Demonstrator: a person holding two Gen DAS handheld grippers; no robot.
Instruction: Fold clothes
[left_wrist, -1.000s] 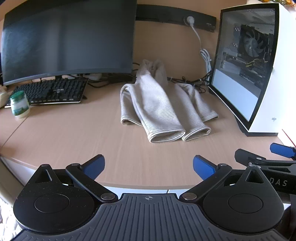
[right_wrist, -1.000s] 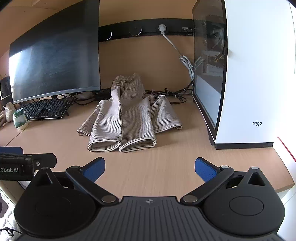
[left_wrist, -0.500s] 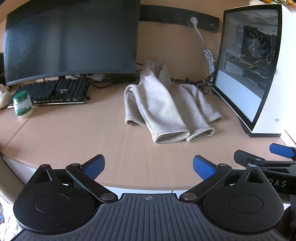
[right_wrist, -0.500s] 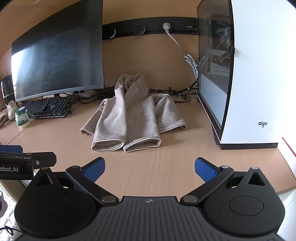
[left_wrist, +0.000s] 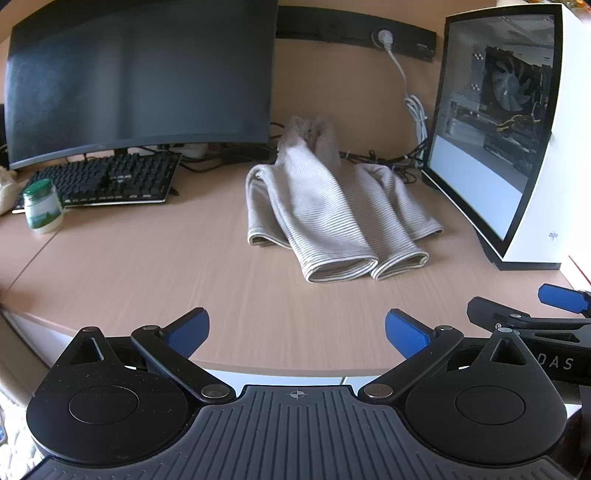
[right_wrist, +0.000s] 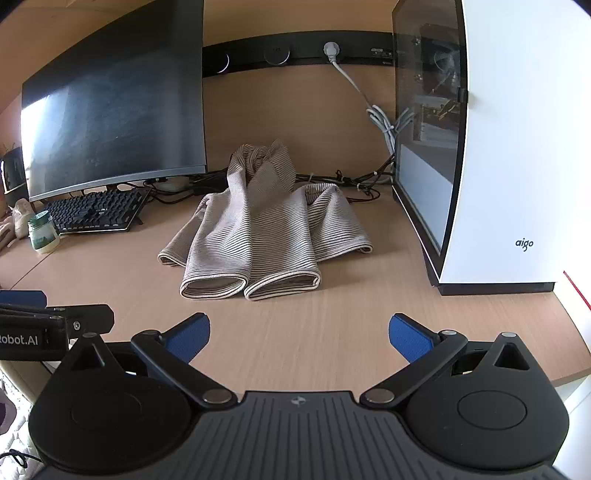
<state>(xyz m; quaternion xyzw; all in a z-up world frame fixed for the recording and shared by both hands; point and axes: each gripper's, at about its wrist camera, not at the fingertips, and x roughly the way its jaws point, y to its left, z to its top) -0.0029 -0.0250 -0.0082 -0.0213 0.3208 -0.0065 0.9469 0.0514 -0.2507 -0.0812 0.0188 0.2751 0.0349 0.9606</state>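
A beige striped garment (left_wrist: 332, 210) lies bunched on the wooden desk (left_wrist: 147, 273), its two cuffed ends pointing toward me and its far end heaped up against the back wall; it also shows in the right wrist view (right_wrist: 258, 229). My left gripper (left_wrist: 295, 328) is open and empty, over the desk's front edge, well short of the garment. My right gripper (right_wrist: 299, 332) is open and empty, over the desk in front of the cuffs. The right gripper shows at the right of the left wrist view (left_wrist: 532, 317).
A curved black monitor (left_wrist: 140, 81) and a keyboard (left_wrist: 107, 181) stand at the back left, with a green-lidded jar (left_wrist: 42, 210) beside them. A white PC case (left_wrist: 524, 147) with a glass side stands on the right. Cables (left_wrist: 384, 158) run behind the garment.
Both grippers have moved forward over the desk toward the garment, which now looks larger. Both stay open. The garment has not moved.
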